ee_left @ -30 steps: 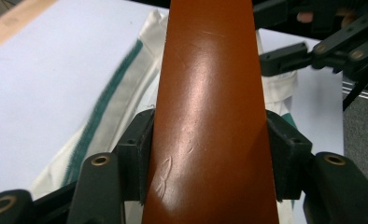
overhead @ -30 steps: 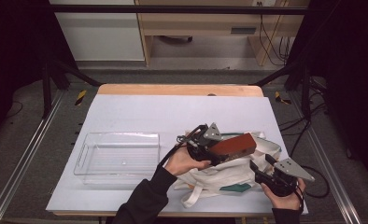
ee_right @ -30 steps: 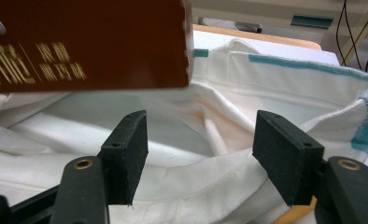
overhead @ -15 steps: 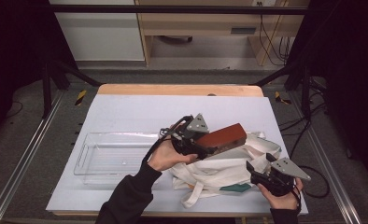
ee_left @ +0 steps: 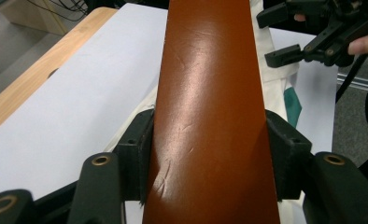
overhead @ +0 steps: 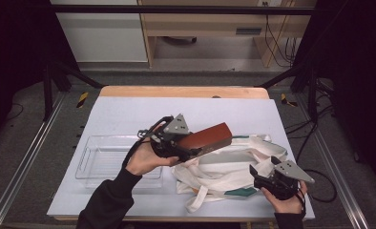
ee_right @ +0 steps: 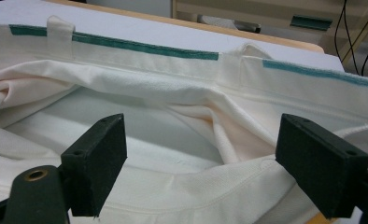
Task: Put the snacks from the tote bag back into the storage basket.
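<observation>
A long reddish-brown case (overhead: pixel 210 137) hangs tilted over the white table (overhead: pixel 129 112), and my left gripper (overhead: pixel 192 149) is shut on its near end. In the left gripper view both pads press the sides of the case (ee_left: pixel 210 93). A cream tote bag with green trim (overhead: pixel 224 167) lies crumpled at the front right. My right gripper (overhead: pixel 263 168) stands open at the bag's right edge; its jaws have just been opening. In the right gripper view loose cloth of the bag (ee_right: pixel 173 93) lies between the jaws of the right gripper (ee_right: pixel 201 158), untouched by the pads.
A clear plastic tray (overhead: pixel 83 164) sits at the front left of the table, just left of my left hand. A wooden strip (overhead: pixel 181 91) runs along the table's far edge. Metal rails flank both sides, and cables lie on the floor at right.
My left gripper has carried the brown case leftward and up, away from over the bag toward the tray. The right gripper stayed in place and its jaws spread wider.
</observation>
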`<state>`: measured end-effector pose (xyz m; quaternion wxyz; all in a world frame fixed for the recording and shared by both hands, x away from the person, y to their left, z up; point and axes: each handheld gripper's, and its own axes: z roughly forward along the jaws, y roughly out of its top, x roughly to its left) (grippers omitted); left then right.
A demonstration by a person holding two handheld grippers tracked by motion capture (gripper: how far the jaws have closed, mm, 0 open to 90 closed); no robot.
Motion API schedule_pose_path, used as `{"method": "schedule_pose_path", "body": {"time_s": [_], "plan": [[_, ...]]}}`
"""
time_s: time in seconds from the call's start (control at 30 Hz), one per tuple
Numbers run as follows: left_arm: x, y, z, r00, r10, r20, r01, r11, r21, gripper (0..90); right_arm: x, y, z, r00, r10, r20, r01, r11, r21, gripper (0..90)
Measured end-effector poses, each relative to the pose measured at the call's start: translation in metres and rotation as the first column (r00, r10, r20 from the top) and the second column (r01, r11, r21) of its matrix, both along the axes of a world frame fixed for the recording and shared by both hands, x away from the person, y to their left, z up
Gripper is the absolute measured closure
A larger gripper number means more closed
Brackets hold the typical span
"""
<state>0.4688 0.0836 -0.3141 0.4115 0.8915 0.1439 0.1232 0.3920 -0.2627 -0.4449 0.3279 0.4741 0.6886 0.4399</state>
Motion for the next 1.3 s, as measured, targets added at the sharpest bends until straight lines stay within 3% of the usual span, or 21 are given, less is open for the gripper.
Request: {"method": "schedule_pose_path", "body": {"time_s": [0.4, 0.83, 1.1, 1.3], "plan": [[-0.001, 0.058, 0.0, 0.9967, 0.081, -0.003, -0.081, 0.9967, -0.009, 42.7, 0.002, 0.006, 0.0, 1.0, 0.008, -0.003, -0.008, 1.0, -0.011, 14.6], [-0.004, 0.117, 0.001, 0.9848, 0.174, -0.008, -0.174, 0.9833, -0.054, 42.7, 0.003, 0.008, -0.001, 0.9998, 0.019, -0.009, -0.019, 1.0, -0.008, 11.8], [-0.004, 0.143, -0.007, 0.9761, 0.217, -0.013, -0.217, 0.9745, -0.055, 42.7, 0.004, 0.01, -0.001, 0.9998, 0.017, -0.013, -0.017, 1.0, -0.014, 11.3], [-0.008, 0.157, -0.016, 0.9733, 0.229, -0.017, -0.229, 0.9714, -0.062, 42.7, 0.005, 0.012, -0.001, 0.9997, 0.018, -0.018, -0.019, 1.0, -0.024, 11.0]]}}
